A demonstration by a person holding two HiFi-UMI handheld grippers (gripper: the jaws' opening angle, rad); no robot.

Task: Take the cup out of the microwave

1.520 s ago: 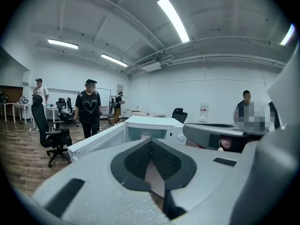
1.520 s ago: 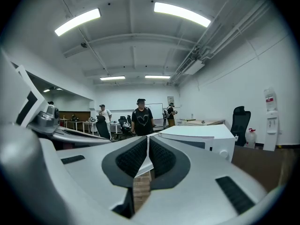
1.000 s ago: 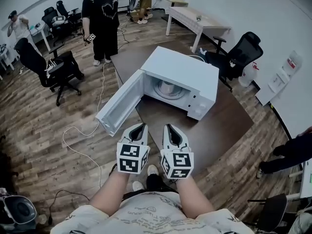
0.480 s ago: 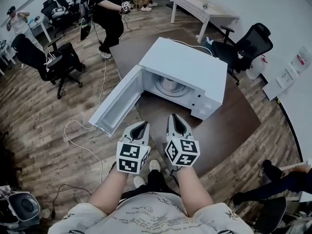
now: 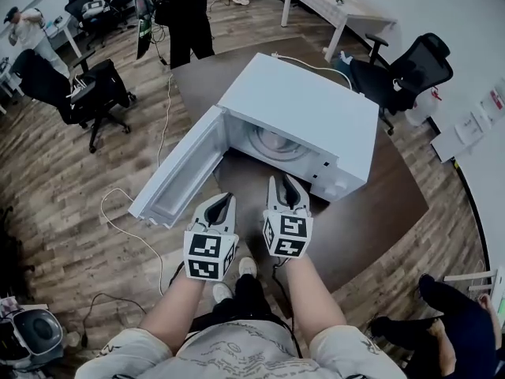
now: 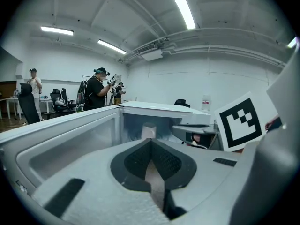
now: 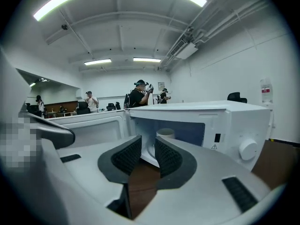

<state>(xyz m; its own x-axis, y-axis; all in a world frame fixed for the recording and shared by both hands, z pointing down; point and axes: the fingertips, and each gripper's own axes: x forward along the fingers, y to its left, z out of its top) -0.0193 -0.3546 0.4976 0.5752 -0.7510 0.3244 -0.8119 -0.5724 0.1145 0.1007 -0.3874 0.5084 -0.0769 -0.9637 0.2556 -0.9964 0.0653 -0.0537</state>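
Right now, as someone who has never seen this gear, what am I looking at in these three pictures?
No robot: a person holds a two-jaw hand-held gripper in each hand. The downward picture comes from a camera on their head; the other two come from cameras riding on the grippers. A white microwave stands on a brown table, door open, a pale cup inside. The left hand-held gripper is shut, the right hand-held gripper open; both hold nothing.
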